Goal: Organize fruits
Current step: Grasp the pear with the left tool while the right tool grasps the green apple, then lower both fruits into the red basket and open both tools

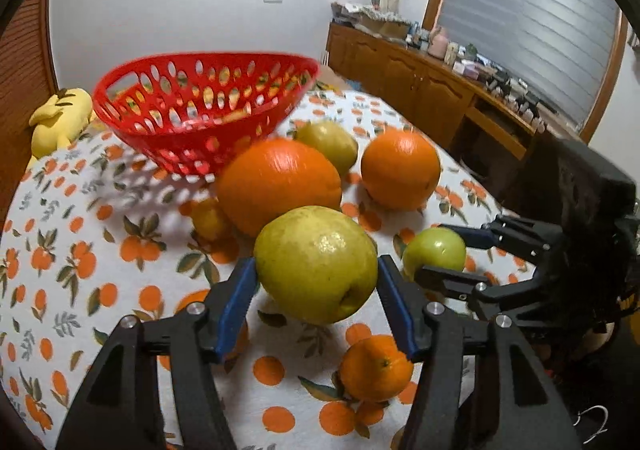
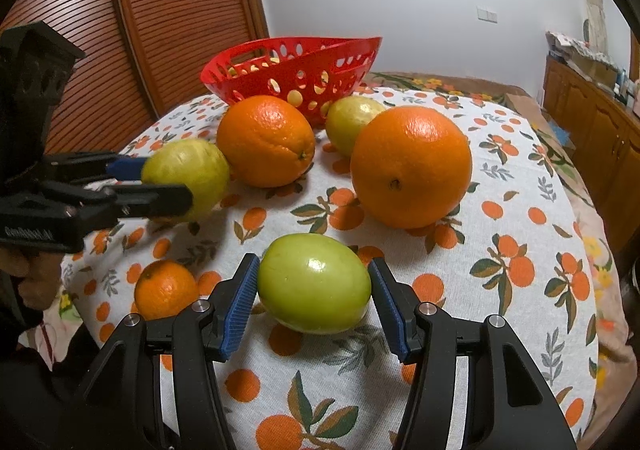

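Nearest each camera, fruit sits between spread jaws: the left gripper [image 1: 316, 290] brackets a yellow-green pear [image 1: 316, 264], pads at its flanks, firm contact uncertain; the right gripper [image 2: 314, 302] straddles a green apple [image 2: 314, 283], small gaps either side. Beyond the oranges [image 2: 411, 167], the red basket [image 2: 340, 62] lies straight ahead, seemingly nearer the left gripper.

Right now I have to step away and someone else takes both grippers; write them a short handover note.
Left gripper: jaws around the yellow-green pear, lifted off the cloth.
Right gripper: open, straddling the green apple, pads not touching.
Red basket at the back of the table.
On the cloth: two large oranges, a second pear, a small mandarin.
Left: all these fruits into the basket.
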Motion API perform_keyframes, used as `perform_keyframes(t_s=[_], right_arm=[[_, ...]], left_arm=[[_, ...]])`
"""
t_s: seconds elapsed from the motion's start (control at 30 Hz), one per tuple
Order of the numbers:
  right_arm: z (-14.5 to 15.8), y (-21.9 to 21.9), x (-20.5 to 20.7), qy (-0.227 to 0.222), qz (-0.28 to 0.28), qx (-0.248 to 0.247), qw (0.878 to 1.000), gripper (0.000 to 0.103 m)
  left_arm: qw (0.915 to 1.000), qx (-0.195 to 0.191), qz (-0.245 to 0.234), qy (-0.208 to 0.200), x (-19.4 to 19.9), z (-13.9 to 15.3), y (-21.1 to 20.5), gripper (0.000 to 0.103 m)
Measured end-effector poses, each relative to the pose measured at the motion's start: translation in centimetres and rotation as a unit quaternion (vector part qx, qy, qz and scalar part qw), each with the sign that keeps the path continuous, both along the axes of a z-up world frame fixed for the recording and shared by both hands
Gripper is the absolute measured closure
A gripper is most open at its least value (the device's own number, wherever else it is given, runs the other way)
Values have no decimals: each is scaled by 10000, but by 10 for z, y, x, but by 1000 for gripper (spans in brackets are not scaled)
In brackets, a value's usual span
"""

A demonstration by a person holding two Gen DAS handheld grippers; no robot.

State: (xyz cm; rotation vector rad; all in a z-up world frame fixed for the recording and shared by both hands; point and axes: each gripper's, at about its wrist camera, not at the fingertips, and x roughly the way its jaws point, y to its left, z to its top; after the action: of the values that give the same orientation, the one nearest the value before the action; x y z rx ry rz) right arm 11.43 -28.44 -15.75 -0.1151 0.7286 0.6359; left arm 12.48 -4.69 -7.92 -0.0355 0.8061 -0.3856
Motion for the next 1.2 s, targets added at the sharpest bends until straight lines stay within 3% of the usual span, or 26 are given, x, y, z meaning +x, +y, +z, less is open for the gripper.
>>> perform_keyframes(t_s=[0.37, 0.67, 1.2], right_arm=[[24, 1, 6, -242, 89, 19, 9997, 46], [69, 5, 24, -609, 185, 130, 9979, 46], [115, 43, 85, -822, 551, 89, 9951, 46]], left_arm=[[9988, -128, 188, -438, 0, 37, 20, 44], [9960, -264, 355, -775, 18, 62, 42, 44], [9961, -125, 551, -679, 87, 56, 66, 44]])
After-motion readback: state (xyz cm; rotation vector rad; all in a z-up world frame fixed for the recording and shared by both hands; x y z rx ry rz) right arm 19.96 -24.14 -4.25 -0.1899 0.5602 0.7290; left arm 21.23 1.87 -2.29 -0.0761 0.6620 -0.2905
